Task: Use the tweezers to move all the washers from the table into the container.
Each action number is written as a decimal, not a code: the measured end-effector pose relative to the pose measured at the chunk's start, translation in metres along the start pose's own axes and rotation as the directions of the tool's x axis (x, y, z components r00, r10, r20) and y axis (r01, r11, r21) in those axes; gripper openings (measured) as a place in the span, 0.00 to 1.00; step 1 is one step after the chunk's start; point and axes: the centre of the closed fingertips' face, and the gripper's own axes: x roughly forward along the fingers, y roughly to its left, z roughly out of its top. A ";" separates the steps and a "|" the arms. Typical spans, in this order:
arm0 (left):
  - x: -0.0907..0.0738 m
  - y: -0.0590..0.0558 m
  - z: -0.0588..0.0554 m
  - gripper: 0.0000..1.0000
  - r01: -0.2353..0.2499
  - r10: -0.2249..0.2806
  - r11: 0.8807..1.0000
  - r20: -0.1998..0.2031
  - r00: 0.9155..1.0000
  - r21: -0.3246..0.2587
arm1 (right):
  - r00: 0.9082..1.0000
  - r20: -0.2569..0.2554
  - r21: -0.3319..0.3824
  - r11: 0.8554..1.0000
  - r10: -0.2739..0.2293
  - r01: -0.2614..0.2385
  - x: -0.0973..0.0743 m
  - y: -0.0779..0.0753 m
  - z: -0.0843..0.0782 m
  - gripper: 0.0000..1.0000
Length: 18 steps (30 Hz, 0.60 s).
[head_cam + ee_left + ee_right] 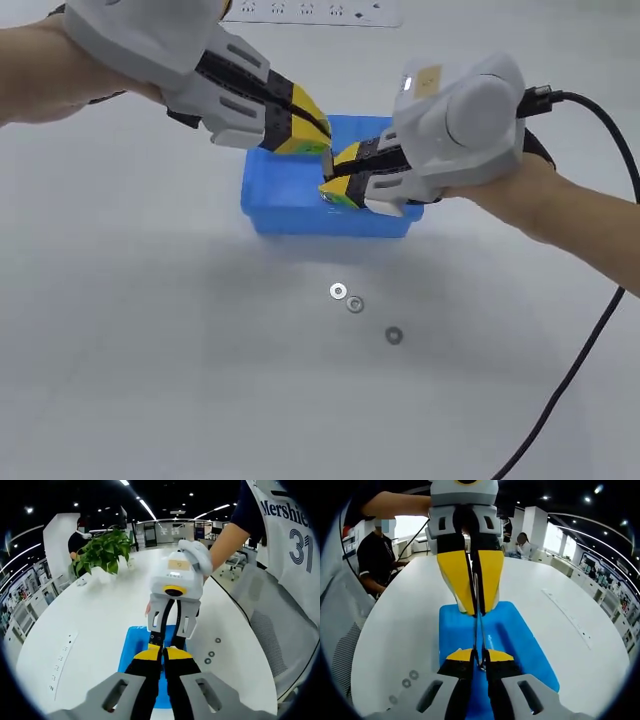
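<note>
A blue container (pixel 290 215) stands mid-table, and both grippers meet tip to tip above it. My left gripper (pixel 318 135) comes in from the upper left. My right gripper (pixel 335 180) comes in from the right. Thin metal tweezers (pixel 478 625) run between the two sets of yellow jaws; each gripper is shut on one end. In the left gripper view my left gripper (pixel 163 652) points at the right one. Three washers (pixel 338 291) (pixel 355 304) (pixel 393 336) lie on the table in front of the container, also visible as washers (pixel 406 683) at the lower left.
A white power strip (pixel 310 10) lies at the table's far edge. A black cable (pixel 590 330) trails from the right gripper down the right side. A potted plant (pixel 102 552) stands on the far end of the table. People stand behind the table.
</note>
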 end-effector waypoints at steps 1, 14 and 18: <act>0.000 -0.001 0.000 0.06 0.006 -0.006 1.000 0.000 1.000 -0.001 | 1.000 -0.001 0.005 1.000 0.002 -0.002 0.000 0.000 0.000 0.11; -0.009 -0.007 0.019 0.06 0.006 -0.006 0.999 0.001 1.000 0.051 | 0.999 0.020 -0.008 1.000 -0.029 0.029 -0.013 0.001 0.014 0.12; -0.013 -0.012 0.028 0.06 0.006 -0.006 0.997 -0.001 1.000 0.076 | 0.999 0.030 -0.023 0.999 -0.043 0.044 -0.021 0.004 0.021 0.12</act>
